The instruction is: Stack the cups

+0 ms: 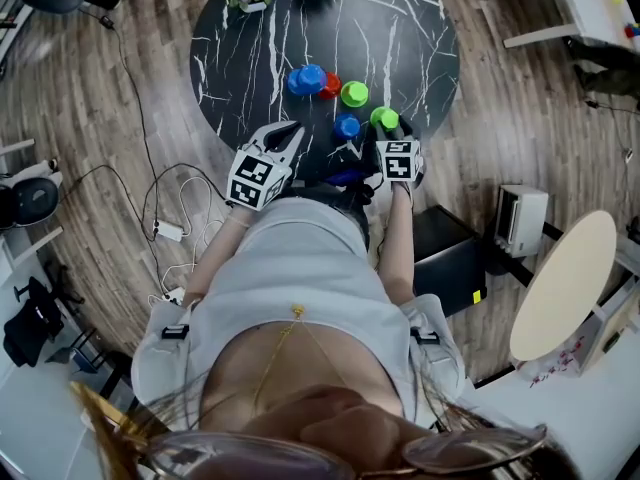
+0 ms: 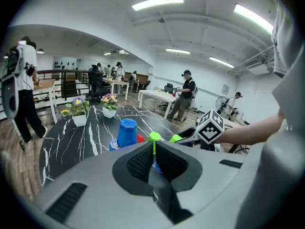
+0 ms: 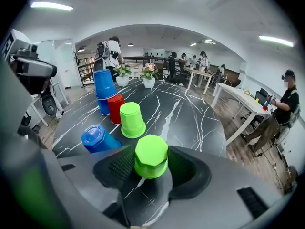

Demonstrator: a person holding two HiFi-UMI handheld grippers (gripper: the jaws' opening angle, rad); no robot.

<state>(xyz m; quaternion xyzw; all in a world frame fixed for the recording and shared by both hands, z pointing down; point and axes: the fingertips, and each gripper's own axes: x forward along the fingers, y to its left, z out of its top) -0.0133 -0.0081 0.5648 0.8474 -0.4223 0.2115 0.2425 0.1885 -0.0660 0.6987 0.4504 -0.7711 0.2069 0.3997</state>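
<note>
My right claw [image 3: 152, 171] stands spread around an upturned green cup [image 3: 151, 155], the one farthest from the blue stack [image 3: 105, 90]. The pads don't seem to press on it yet. I'd centre it, squeeze evenly, then lift straight up, clear of the other green cup [image 3: 131, 120] nearer that stack. My left claw [image 2: 153, 157] is pressed together, empty.
</note>
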